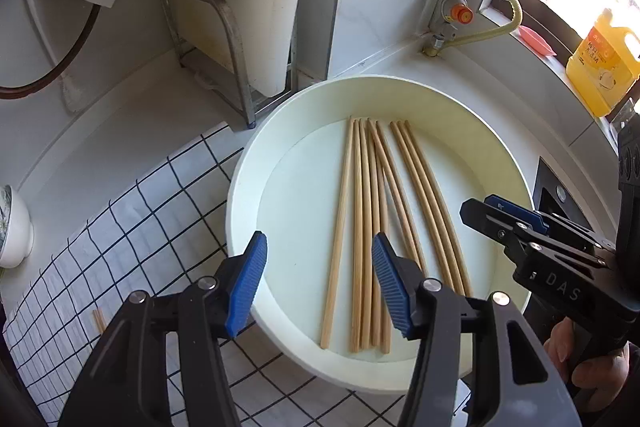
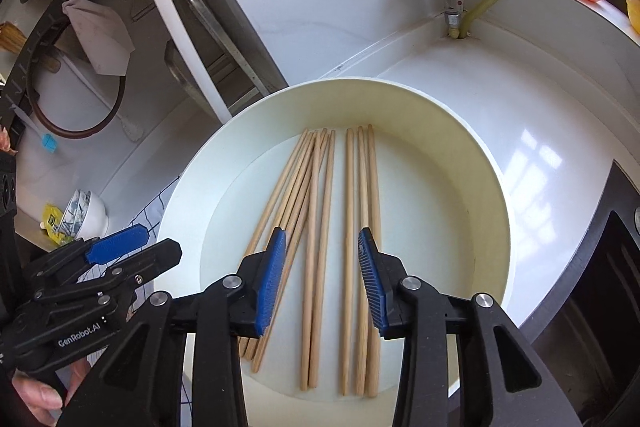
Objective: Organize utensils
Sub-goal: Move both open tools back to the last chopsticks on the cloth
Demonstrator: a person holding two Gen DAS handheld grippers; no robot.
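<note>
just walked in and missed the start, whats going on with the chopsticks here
A person holds a two-finger gripper in each hand above a round white basin on a kitchen counter. A loose batch of wooden chopsticks lies flat on the basin's floor, roughly parallel. The left gripper and the right gripper are both open with blue pads and hold nothing. No chopstick has been picked up yet. Under the basin's left side lies a white cloth with a black grid.

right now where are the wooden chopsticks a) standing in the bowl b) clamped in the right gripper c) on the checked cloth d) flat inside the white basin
d: the wooden chopsticks lie flat on the floor of the white basin, and both the right gripper and left gripper hover open above them.
</note>
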